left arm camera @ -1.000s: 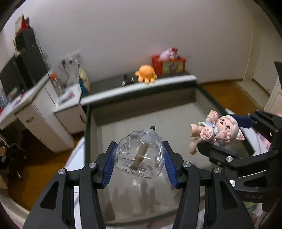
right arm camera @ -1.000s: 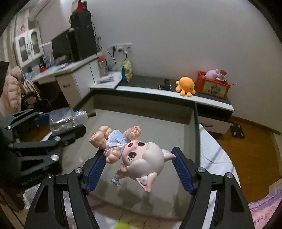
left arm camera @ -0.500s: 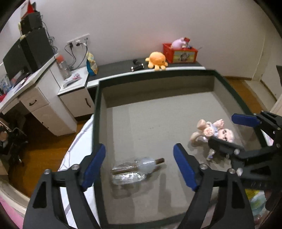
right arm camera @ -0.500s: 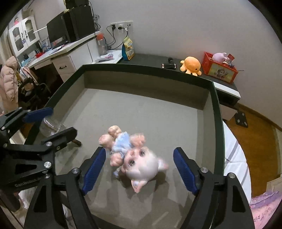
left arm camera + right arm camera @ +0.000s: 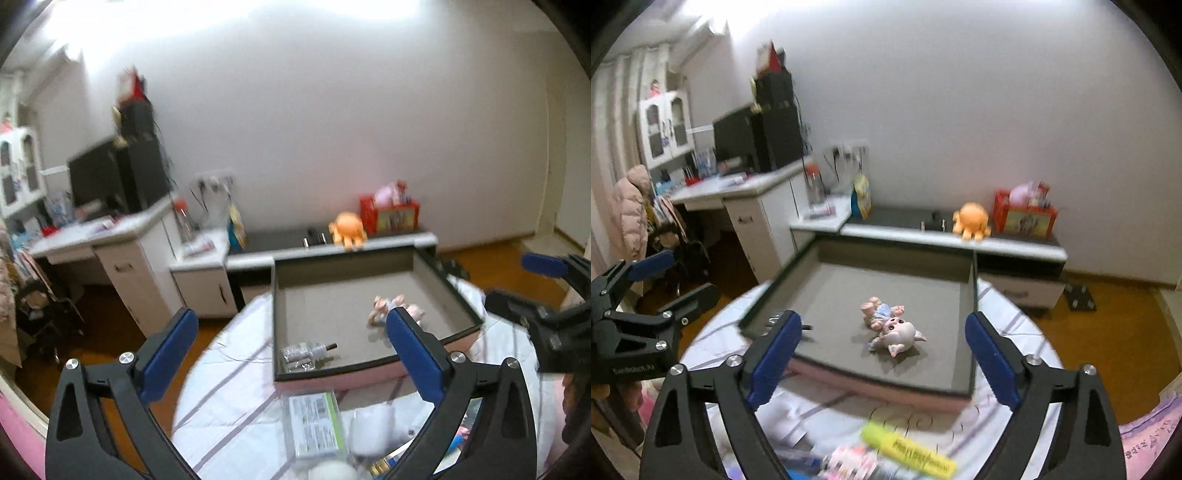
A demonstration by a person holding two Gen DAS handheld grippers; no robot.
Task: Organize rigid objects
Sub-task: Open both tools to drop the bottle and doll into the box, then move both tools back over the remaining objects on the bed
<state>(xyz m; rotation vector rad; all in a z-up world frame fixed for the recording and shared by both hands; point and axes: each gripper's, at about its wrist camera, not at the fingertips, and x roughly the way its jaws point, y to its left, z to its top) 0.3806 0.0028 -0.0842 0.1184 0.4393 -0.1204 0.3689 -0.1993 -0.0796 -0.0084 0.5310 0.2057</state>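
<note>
The clear plastic bottle with its brown stick-like neck point(image 5: 306, 355) lay on its side in the near left corner of the shallow grey-lined tray point(image 5: 373, 363), and the pink big-headed pig doll in a blue dress point(image 5: 892, 326) lay on its back towards the right, well apart from it. My left gripper point(image 5: 291, 354) had just been opening and stood wide apart, nothing between its blue pads; the right gripper point(image 5: 882, 358) likewise, wide and empty. Next up, I judged, was the loose stuff in front: the green-labelled flat box point(image 5: 312, 424) and the yellow highlighter point(image 5: 908, 454). I'd come down square and close on the long sides
</note>
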